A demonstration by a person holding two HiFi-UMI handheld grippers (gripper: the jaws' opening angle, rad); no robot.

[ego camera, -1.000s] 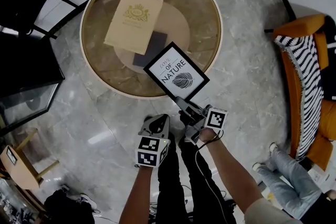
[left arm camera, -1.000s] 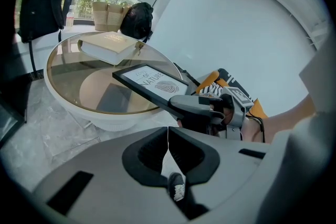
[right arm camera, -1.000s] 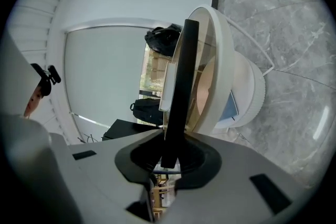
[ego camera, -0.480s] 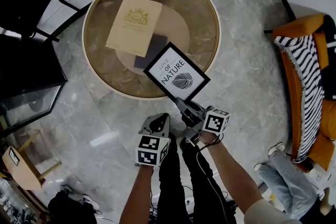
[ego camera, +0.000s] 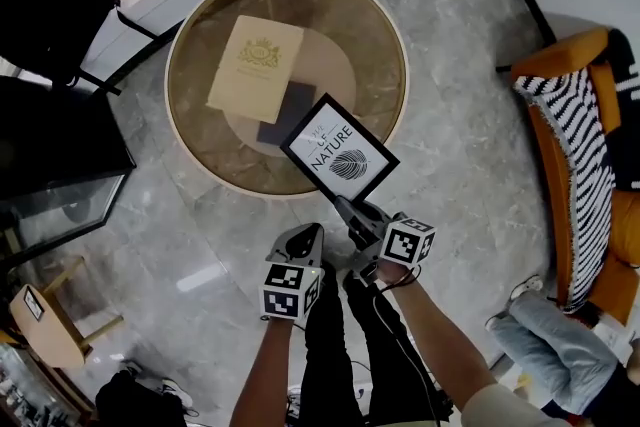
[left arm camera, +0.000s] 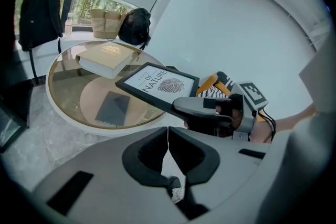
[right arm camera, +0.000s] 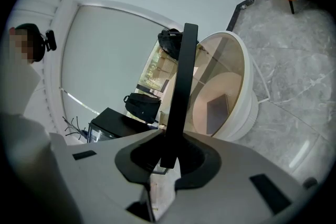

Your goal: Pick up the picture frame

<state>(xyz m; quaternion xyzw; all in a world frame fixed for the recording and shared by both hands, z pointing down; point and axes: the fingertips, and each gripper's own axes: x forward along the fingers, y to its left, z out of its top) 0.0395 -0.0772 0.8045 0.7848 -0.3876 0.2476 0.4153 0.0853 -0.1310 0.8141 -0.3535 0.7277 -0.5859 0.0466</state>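
Right tool was clamped on the lower edge of the picture frame, which was held tilted in the air over the near rim of the round glass bench. Left tool, jaws together and empty, hovered just beside the right. A cream book lay on the bench.

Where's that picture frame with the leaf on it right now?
In the head view, the picture frame is mid-picture, clamped at one corner in the right gripper and held above the round glass table's near edge.
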